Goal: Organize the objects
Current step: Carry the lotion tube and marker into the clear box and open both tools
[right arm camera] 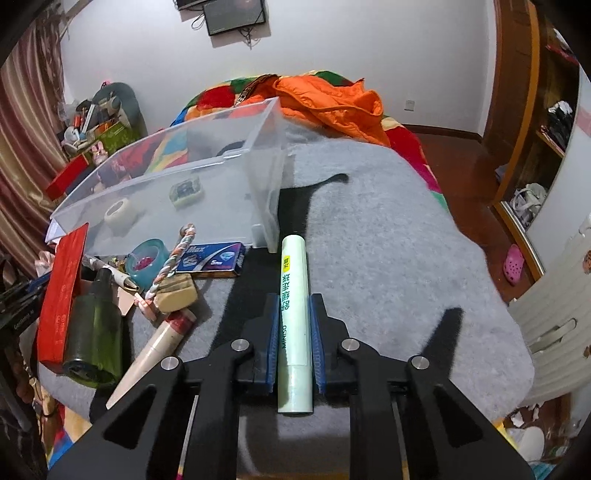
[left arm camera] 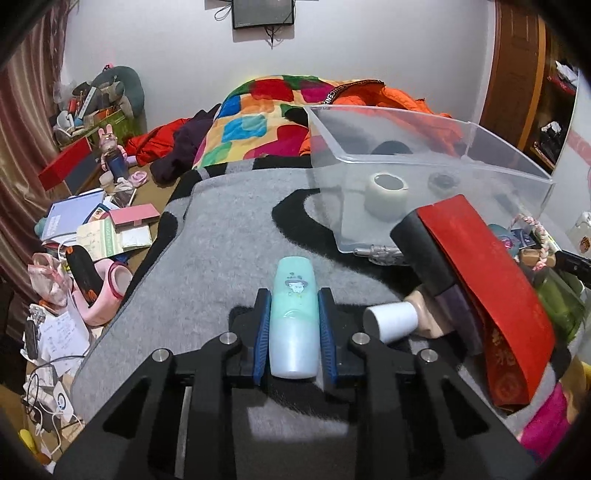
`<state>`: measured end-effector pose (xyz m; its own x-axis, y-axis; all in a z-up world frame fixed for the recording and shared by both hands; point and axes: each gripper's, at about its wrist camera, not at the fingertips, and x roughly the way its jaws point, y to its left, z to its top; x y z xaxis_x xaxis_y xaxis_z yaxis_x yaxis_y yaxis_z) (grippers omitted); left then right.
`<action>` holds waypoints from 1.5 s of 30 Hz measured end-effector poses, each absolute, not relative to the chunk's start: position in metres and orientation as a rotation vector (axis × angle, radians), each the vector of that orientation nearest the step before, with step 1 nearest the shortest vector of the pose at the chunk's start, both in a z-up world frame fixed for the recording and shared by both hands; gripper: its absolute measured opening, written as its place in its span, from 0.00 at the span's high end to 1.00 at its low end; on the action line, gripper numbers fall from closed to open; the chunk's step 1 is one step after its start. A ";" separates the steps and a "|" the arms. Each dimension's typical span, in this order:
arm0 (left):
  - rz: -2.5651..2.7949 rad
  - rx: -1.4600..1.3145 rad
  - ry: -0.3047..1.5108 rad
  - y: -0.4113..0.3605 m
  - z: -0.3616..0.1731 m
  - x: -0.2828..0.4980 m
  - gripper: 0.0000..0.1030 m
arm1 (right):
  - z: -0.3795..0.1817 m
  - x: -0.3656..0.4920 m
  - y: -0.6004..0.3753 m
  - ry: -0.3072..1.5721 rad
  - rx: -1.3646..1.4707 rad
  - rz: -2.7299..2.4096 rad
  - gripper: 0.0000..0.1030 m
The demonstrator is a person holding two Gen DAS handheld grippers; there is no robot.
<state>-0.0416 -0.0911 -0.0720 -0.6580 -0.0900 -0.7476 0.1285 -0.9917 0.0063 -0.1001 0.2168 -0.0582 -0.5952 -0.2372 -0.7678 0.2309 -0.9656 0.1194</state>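
A mint-green bottle [left arm camera: 293, 317] with a cartoon print lies lengthwise on the grey blanket [left arm camera: 229, 236], while a pale green tube [right arm camera: 294, 317] printed with dark lettering points toward a clear plastic bin [right arm camera: 177, 177] holding a white tape roll [right arm camera: 120, 212].

A monitor [left arm camera: 263, 13] hangs on the far wall; striped curtains [left arm camera: 26, 122] left, wooden wardrobe [right arm camera: 517, 92] right, pink slipper [right arm camera: 513, 263] on the floor.
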 end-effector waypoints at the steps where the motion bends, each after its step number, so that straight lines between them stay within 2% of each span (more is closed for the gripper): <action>1: -2.759 1.238 0.087 -0.092 -0.070 -0.040 0.76 | -0.057 -0.099 0.219 -0.015 1.245 -2.599 0.86; 22: -2.955 0.988 0.174 -0.074 0.016 -0.046 0.76 | 0.020 -0.111 0.211 -0.067 0.936 -2.645 0.86; 37: -3.029 0.959 0.153 -0.054 0.041 -0.090 0.76 | 0.040 -0.150 0.165 -0.028 0.834 -2.574 0.86; 45: -3.031 1.027 0.157 -0.047 0.035 -0.118 0.76 | 0.036 -0.174 0.146 -0.003 0.868 -2.535 0.86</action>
<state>-0.1177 -0.0473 0.0346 -0.7926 0.0908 -0.6029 -0.0281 -0.9933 -0.1125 -0.1743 0.1462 0.0364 -0.6962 -0.4228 -0.5801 0.4215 -0.8949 0.1463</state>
